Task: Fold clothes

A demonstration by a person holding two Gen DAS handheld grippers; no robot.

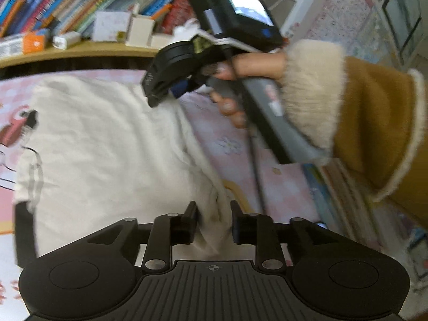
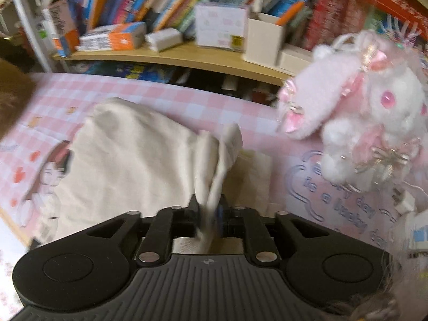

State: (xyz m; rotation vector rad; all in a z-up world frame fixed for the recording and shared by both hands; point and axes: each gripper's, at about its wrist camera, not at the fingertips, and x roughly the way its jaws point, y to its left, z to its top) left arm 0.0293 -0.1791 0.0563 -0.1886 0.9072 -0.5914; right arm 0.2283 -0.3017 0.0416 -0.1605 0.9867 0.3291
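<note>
Pink checked bedding [image 2: 171,99] printed with cartoon figures covered the surface, below a wooden shelf [image 2: 171,56] crowded with colourful books and small boxes. On it lay the cream-white cloth garment [image 1: 107,144], partly spread out. The left gripper [image 1: 214,224] had a bunched edge of that garment between its fingers, though the jaws stood somewhat apart and I cannot tell whether they truly gripped. The right gripper [image 2: 208,219], held by a hand [image 1: 240,80] in a fuzzy cream cuff and tan sleeve, was clamped on another gathered edge. A fluffy pink-and-white plush toy [image 2: 361,112] sat to the right.
</note>
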